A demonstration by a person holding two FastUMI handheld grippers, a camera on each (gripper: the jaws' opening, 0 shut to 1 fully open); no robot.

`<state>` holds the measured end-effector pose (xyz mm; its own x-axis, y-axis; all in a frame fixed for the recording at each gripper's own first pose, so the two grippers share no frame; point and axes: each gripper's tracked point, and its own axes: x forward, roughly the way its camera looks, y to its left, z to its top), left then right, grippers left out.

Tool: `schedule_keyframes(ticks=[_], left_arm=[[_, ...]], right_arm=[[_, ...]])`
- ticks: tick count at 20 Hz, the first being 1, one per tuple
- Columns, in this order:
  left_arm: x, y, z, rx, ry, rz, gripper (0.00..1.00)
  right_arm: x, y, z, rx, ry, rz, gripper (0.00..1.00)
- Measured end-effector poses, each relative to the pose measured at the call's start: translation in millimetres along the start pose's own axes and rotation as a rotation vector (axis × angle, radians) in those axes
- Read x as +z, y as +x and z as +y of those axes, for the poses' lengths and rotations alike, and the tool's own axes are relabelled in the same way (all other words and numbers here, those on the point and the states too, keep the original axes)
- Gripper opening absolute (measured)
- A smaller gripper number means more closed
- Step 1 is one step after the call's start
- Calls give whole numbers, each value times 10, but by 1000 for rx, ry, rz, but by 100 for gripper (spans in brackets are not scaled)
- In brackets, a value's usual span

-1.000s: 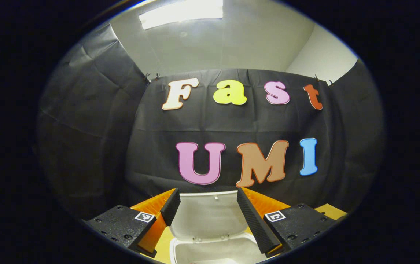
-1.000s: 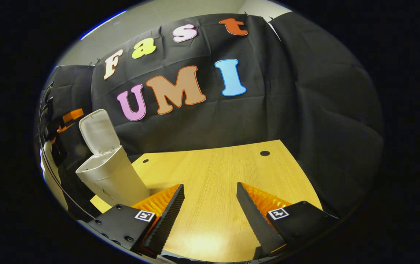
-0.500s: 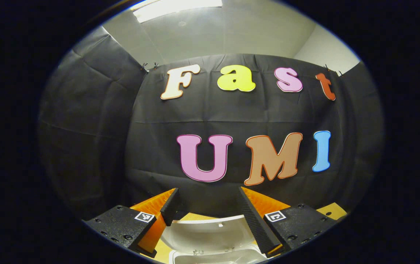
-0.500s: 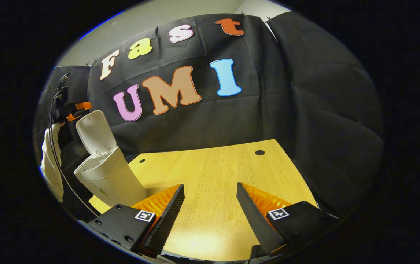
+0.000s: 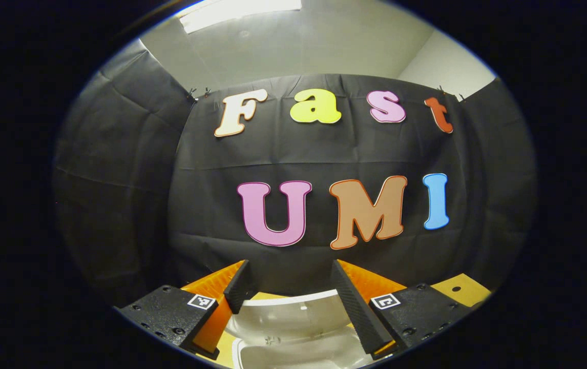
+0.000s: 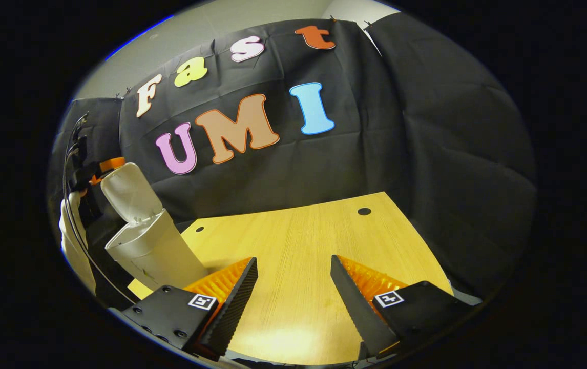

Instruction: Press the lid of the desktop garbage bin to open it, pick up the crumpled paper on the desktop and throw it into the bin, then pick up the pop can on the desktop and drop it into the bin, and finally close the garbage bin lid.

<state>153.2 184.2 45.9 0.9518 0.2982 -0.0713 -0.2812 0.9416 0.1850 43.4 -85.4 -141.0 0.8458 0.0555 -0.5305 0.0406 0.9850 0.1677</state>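
Here the bin (image 6: 147, 251) stands at nine o'clock on the table (image 6: 319, 241), its lid (image 6: 128, 190) raised and tilted back. The left gripper (image 5: 288, 300) hangs right at the lid's top edge, jaws apart and empty, so it looks the nearer one for pushing the lid forward and down. The right gripper (image 6: 293, 292), jaws also apart and holding nothing, hovers over bare tabletop well away at the bin's three o'clock side. Open table lies around the bin; black cloth wall (image 6: 375, 154) close behind it.
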Motion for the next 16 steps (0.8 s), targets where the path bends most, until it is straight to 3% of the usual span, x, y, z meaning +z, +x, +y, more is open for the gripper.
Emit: schedule_keyframes(ticks=[5, 10, 11, 12, 13, 16], left_arm=[[-247, -588, -137, 3, 4, -36, 96], [-627, -999, -287, 29, 63, -58, 92], [-737, -1035, -332, 27, 37, -40, 92], [-881, -1052, -375, 24, 9, -3, 99], [-1055, -1086, -383, 27, -9, 41, 93], [-1423, -1144, -335, 46, -47, 140, 92]], right_arm=[[36, -9, 13, 7, -9, -7, 96], [16, -7, 30, 33, -4, 2, 96], [12, -14, 39, 40, -6, 8, 96], [29, -27, 55, 49, -9, 8, 96], [38, -43, 64, 58, -15, 4, 96], [35, -51, 93, 68, -39, 9, 96]])
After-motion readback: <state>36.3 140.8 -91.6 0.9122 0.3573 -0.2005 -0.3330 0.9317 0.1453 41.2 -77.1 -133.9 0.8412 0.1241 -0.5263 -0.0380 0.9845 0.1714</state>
